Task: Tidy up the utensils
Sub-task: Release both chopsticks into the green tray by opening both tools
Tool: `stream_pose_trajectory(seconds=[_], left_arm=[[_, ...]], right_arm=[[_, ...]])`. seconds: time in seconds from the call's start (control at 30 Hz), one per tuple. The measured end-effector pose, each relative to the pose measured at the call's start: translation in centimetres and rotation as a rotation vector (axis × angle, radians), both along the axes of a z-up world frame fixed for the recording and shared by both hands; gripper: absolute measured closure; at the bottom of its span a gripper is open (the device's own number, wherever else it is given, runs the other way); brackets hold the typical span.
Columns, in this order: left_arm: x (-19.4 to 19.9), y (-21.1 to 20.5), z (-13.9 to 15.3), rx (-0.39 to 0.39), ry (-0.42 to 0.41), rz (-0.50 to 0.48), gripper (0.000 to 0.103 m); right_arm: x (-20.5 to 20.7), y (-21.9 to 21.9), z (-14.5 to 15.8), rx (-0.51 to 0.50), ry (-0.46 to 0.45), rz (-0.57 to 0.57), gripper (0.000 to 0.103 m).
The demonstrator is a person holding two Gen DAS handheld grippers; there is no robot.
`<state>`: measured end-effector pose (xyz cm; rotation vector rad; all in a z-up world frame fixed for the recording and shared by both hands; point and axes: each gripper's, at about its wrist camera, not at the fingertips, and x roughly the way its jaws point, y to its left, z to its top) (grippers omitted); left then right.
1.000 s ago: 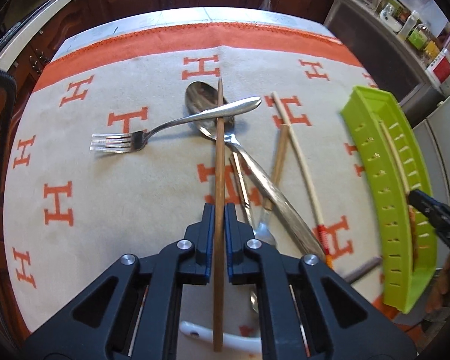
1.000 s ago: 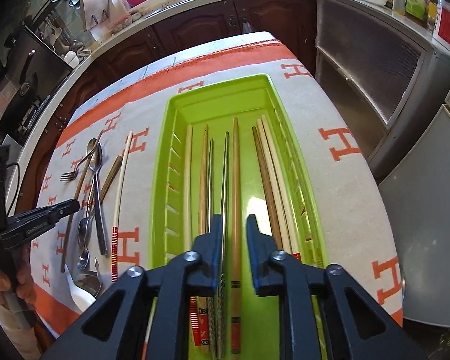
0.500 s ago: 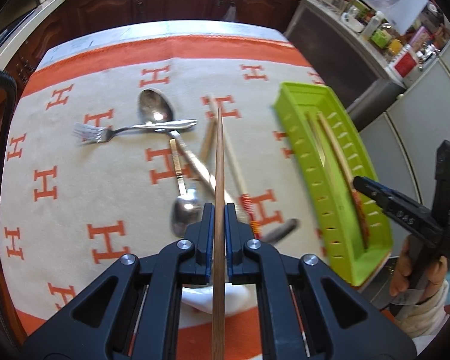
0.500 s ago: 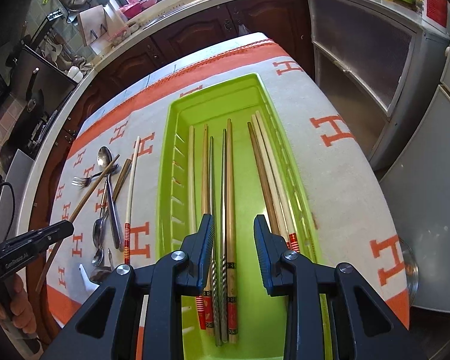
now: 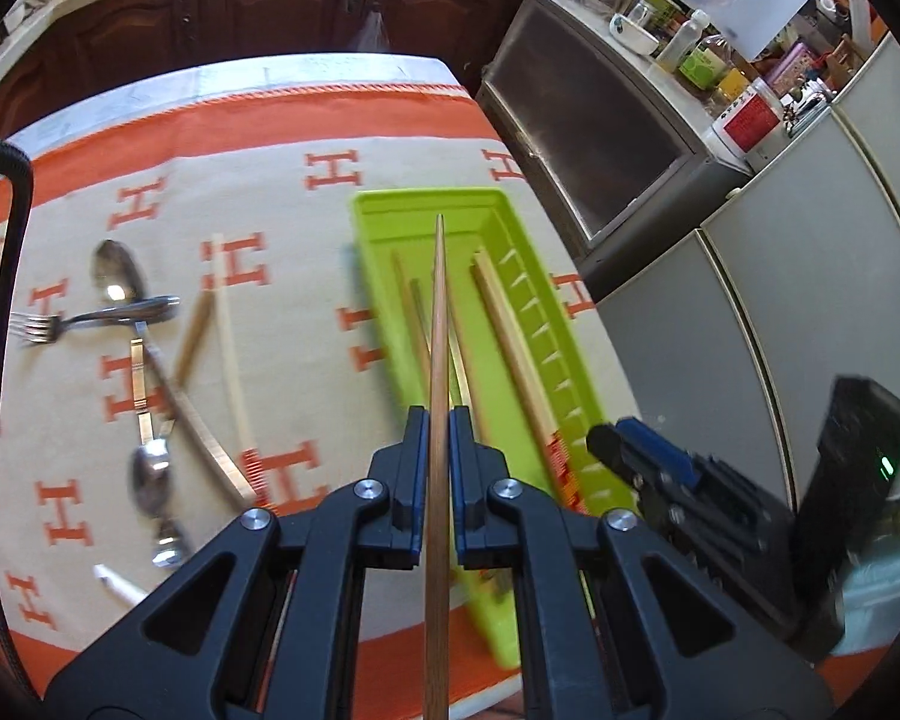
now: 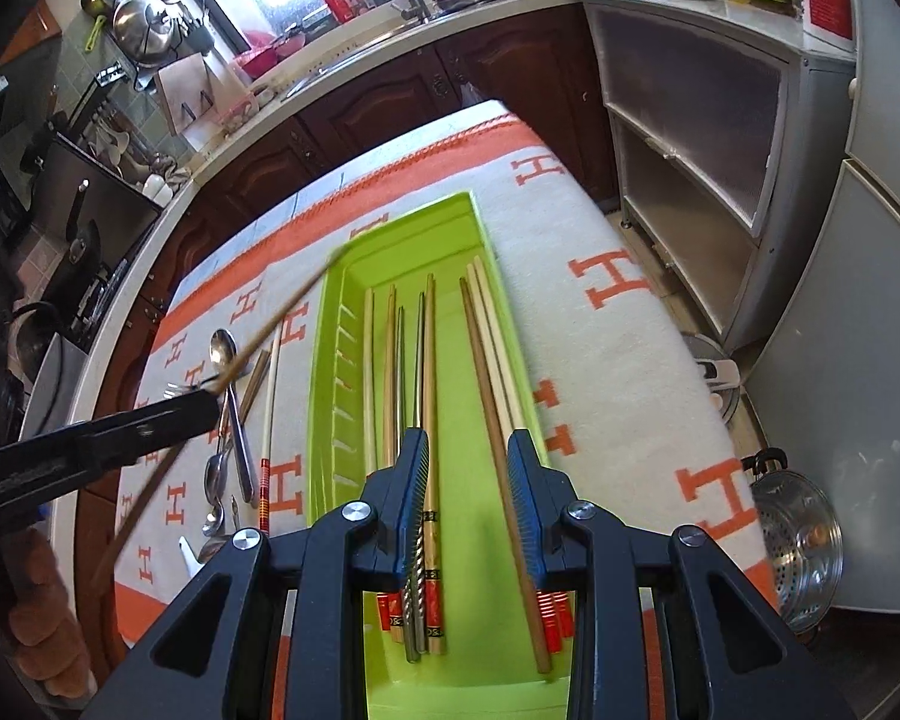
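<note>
Utensils lie in two groups on the table, which is covered by a white cloth (image 6: 618, 360) with orange H letters and an orange border; it is the largest thing in both views. On the cloth stands a long green tray (image 6: 324, 372) with slots in its side walls; several chopsticks lie lengthwise inside it, a group of wooden and metal ones (image 6: 417, 360) toward its left wall and a few wooden ones (image 6: 489, 360) toward its right wall, some with red ends at the near side. To the left of the tray, on the bare cloth, lie the other utensils: a large spoon (image 5: 114, 273), a fork (image 5: 78, 321) that crosses the spoon's handle, a smaller spoon (image 5: 149, 471), a pale chopstick with a red banded end (image 5: 231, 360) and a short wooden stick (image 5: 193, 336).

The left gripper (image 5: 440, 429) has its jaws nearly closed on one brown wooden chopstick (image 5: 438, 324); this chopstick is in the air, and in the left wrist view its tip points over the far part of the tray. The right gripper (image 6: 467, 468) is above the near part of the tray; its jaws stand narrowly apart and nothing is between them, the chopsticks are below it.
</note>
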<state>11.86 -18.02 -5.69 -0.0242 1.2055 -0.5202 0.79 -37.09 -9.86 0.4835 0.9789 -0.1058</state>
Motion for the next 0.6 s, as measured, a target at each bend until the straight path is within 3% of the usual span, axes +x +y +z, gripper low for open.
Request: stream_pose_trajectory(seconds=[0.2,0.33,0.53,0.6], left_arm=[[1.4,-4.0,-3.4,0.005,0.083,0.017,0.099],[0.8,-5.0,-4.7,0.036,0.086,-0.04,0.099],[-0.4,-4.4,-4.0,0.08,0.037,-0.088,0.096],[-0.6,-3.9,-3.6,0.06,0.039,-0.099,0.089]], right_arm=[[-1.2,-1.6,0.5,0.017,-0.017,-0.038,0.075],[-1.7,-1.8,0.4,0.013,-0.019,-0.047,0.072],[-1.6,-1.7,0.1,0.014,-0.014,-0.05,0.069],[-1.4,-1.5,0.0,0.015,-0.011,-0.047,0.069]])
